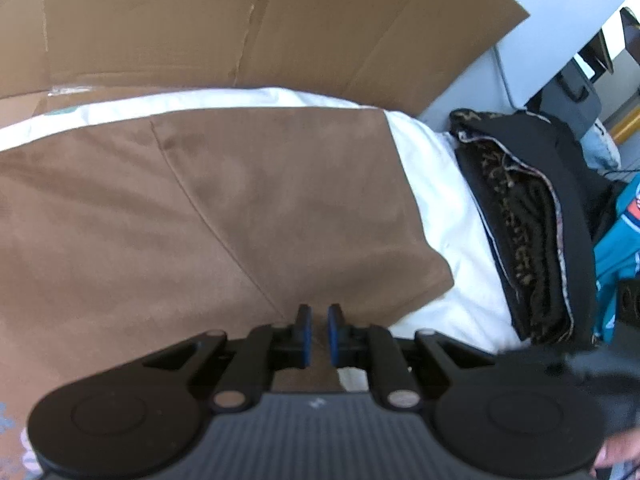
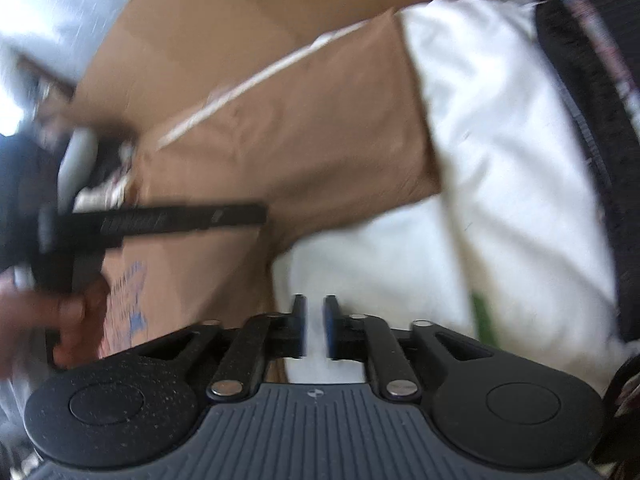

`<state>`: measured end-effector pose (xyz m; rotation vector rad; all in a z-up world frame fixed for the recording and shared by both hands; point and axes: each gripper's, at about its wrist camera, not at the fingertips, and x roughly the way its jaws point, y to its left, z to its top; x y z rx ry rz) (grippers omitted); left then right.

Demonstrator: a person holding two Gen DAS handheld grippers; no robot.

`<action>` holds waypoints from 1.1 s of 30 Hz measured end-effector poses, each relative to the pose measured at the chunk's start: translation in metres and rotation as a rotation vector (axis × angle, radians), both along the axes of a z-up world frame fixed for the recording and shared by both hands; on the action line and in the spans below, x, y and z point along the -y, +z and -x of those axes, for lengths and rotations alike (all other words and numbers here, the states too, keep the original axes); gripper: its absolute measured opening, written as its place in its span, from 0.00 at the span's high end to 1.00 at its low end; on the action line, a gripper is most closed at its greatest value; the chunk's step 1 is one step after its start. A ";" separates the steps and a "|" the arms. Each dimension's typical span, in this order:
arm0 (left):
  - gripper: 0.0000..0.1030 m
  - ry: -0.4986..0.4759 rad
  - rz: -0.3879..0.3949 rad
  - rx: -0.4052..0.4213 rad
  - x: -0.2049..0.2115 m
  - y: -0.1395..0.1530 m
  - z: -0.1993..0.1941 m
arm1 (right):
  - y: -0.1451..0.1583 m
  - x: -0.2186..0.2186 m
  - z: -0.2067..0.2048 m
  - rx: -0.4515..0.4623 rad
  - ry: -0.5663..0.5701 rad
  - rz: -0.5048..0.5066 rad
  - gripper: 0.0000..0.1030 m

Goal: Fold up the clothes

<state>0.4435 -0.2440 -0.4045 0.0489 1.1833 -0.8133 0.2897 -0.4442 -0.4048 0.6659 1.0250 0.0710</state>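
A brown suede-like garment (image 1: 240,208) lies spread flat on a white sheet (image 1: 440,200), with a seam running diagonally across it. My left gripper (image 1: 319,312) is at the garment's near edge, its blue pads almost together with a fold of the brown fabric pinched between them. In the blurred right wrist view the same garment (image 2: 300,140) shows its right corner. My right gripper (image 2: 315,304) hovers over the white sheet (image 2: 500,160) just right of that corner. Its pads stand slightly apart and only white sheet shows between them. The left gripper's finger (image 2: 180,218) reaches in from the left.
Cardboard (image 1: 240,20) stands behind the sheet. A stack of black patterned clothes (image 1: 532,220) lies to the right, with a teal garment (image 1: 624,240) beyond it. A person's hand (image 2: 60,312) holds the left tool over printed cardboard (image 2: 180,280). Dark clothing (image 2: 600,80) borders the sheet's right side.
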 end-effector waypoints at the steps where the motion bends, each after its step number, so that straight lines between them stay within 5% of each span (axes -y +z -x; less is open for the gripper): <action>1: 0.91 0.001 -0.004 0.001 0.000 0.000 0.001 | 0.001 0.005 -0.002 0.000 -0.033 0.005 0.54; 8: 0.92 -0.031 -0.049 -0.006 0.006 -0.011 0.013 | 0.003 0.031 -0.023 -0.032 -0.192 0.069 0.55; 16: 0.91 -0.058 -0.050 0.008 0.013 -0.014 0.023 | 0.004 0.031 -0.044 -0.130 -0.146 0.319 0.61; 19: 0.91 -0.054 -0.014 -0.019 0.004 -0.012 0.019 | 0.008 0.022 -0.049 -0.145 -0.116 0.441 0.66; 23: 0.91 -0.040 0.038 -0.033 -0.006 -0.006 0.013 | 0.010 0.026 -0.050 -0.185 -0.166 0.467 0.79; 33: 0.91 0.082 0.128 0.053 -0.024 0.012 -0.020 | 0.044 0.017 -0.060 0.064 -0.119 0.435 0.78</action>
